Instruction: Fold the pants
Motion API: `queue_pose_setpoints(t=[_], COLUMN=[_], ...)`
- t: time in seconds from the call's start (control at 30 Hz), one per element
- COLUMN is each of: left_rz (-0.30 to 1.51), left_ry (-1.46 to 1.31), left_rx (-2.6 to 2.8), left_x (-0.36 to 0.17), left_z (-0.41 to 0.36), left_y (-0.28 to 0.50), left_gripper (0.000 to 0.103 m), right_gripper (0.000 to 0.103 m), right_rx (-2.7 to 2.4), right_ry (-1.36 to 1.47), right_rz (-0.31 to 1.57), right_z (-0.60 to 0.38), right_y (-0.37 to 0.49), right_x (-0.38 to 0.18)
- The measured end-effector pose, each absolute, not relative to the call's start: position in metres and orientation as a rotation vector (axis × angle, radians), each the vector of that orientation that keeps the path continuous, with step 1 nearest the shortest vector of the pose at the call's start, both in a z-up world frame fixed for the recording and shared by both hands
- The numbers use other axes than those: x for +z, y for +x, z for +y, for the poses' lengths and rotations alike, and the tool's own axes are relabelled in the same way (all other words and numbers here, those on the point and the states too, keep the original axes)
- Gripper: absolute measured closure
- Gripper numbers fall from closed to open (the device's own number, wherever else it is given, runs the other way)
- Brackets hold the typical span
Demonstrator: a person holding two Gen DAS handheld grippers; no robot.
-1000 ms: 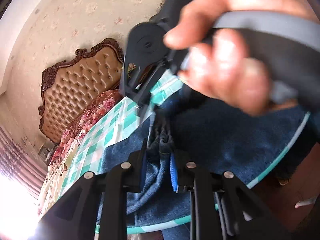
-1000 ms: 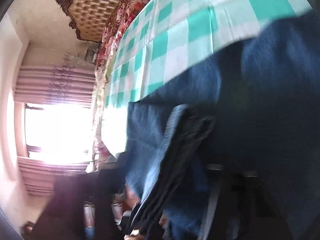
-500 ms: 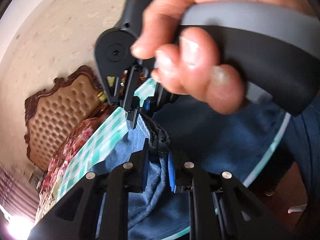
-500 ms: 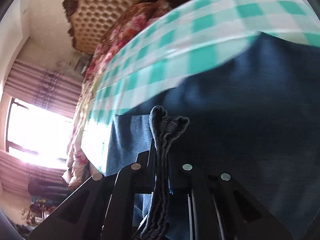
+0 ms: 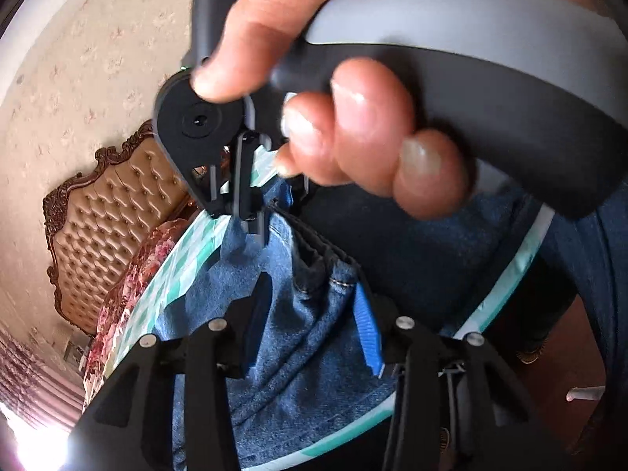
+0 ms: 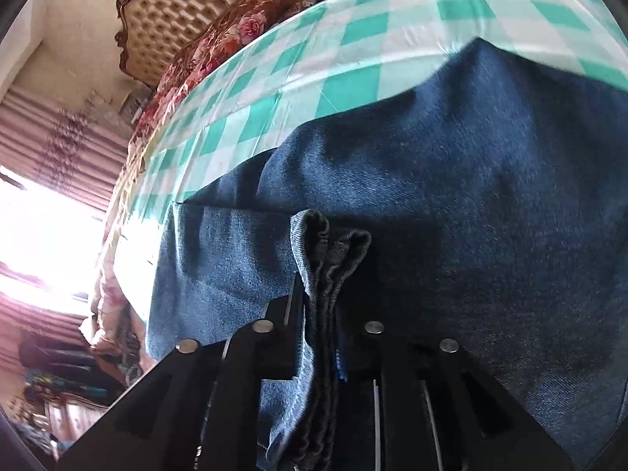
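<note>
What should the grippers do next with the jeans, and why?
Probably draw both grippers back off the jeans. The folded part already lies on the checked cloth. The left gripper has just been opening, with its pads apart around the bunched edge. The right gripper has been opening too, though the hem still sits between its fingers, so pull back gently.

Pants (image 6: 451,196) cut off at right wrist view's edges.
</note>
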State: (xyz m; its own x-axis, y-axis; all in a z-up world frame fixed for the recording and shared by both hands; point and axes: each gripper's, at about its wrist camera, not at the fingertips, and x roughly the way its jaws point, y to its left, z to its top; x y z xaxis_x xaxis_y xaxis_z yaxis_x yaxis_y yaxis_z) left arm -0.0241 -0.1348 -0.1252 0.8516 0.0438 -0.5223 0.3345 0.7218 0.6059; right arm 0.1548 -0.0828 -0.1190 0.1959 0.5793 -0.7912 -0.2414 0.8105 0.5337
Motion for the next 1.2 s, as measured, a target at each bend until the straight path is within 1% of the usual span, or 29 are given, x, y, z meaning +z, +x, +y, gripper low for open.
queue_pose_setpoints(t=[0.1,0.3,0.33,0.43,0.67,1.2], left_rz=[0.559,0.558,0.561,0.561,0.548,0.523], left_ry=[0.734,0.740,0.741,0.737,0.741,0.745], left_rx=[-0.194,-0.184,-0.182,-0.178,-0.166,-0.187], left_x=[-0.123,-0.125,-0.126,-0.124,-0.122,-0.122], left_z=[-0.138,-0.138,-0.139,-0.138,-0.137,-0.144], left_y=[-0.029,-0.031,-0.032,-0.032,-0.031,-0.028], left_gripper=[0.077,0.084,0.086,0.087,0.088,0.088], right_gripper=[0.081,0.082,0.088,0.092,0.094,0.094], right_rx=[0.564,0.528,0.524,0.530,0.533,0.518], right_ry=[0.247,0.165,0.161,0.148,0.116,0.162], right_rz=[1.224,1.176,1.163,1.138,1.079,1.063], right_z=[-0.075,-0.071,-0.072,-0.069,-0.067,-0.090], right_y=[0.152,0.148,0.147,0.143,0.136,0.133], right_x=[-0.115,-0.110,-0.109,-0.104,-0.088,-0.082])
